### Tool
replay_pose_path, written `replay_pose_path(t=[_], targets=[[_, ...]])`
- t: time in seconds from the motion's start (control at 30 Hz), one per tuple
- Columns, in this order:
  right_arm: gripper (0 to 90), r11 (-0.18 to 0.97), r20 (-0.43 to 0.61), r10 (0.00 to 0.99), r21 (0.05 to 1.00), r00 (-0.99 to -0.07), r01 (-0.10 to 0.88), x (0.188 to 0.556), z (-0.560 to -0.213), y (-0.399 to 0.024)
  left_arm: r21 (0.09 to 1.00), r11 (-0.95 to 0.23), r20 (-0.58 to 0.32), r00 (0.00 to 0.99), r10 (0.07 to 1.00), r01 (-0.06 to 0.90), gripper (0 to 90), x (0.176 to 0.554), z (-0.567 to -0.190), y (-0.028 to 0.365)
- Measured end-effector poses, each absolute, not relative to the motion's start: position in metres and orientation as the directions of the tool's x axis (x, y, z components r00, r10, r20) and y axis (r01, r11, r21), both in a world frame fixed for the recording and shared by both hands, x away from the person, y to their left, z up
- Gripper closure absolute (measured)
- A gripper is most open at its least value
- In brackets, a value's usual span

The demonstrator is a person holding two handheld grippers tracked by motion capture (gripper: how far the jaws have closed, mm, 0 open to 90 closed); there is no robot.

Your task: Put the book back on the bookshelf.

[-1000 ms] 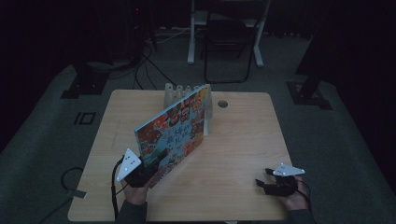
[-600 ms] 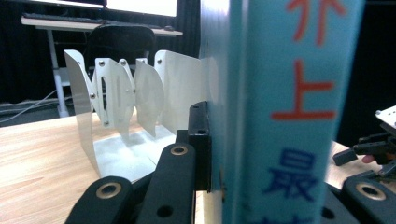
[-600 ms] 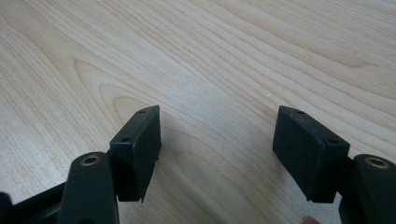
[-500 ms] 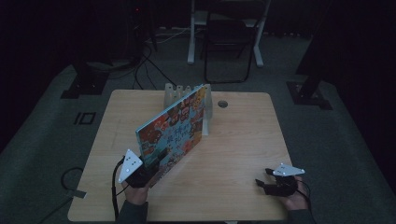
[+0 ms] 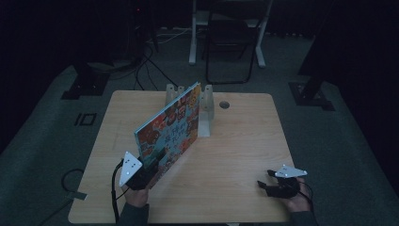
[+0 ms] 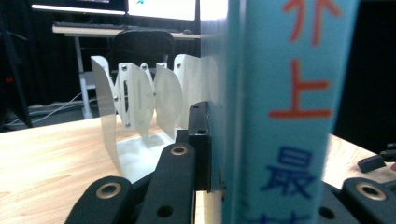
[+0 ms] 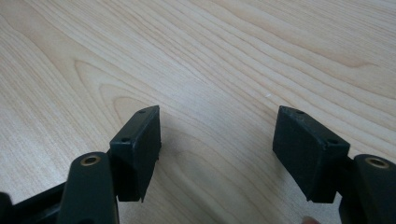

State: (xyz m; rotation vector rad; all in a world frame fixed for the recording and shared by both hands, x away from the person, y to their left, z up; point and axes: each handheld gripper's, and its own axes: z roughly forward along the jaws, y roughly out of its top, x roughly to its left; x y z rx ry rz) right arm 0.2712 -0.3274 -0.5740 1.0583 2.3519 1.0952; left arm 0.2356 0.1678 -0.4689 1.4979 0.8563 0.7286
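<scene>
The left tool [image 5: 151, 165] clamps the near corner of the picture book [image 5: 170, 126], holding it on edge so its far end lines up with the white slotted rack [image 5: 204, 109]. The right tool [image 5: 270, 181], jaws apart and empty, rests on the desk [image 5: 235, 146].

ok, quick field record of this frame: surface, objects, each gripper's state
surface: wooden table
book: picture book, held on edge, tilted, far end at the rack
rack: white divider rack at the table's far edge
left gripper: shut on the book's near end
right gripper: open, nothing between its jaws, low over bare table
</scene>
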Motion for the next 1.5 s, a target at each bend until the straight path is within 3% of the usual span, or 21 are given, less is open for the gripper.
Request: replay_pose_path(t=[1.5], targets=[[31.7, 0.424, 0.011, 0.746, 0.763, -0.666, 0.487, 0.2714, -0.5739, -0.3277, 0.993, -0.064, 0.022, 0.378, 0.926, 0.101, 80.9, 0.2435, -0.4627, 0.167]])
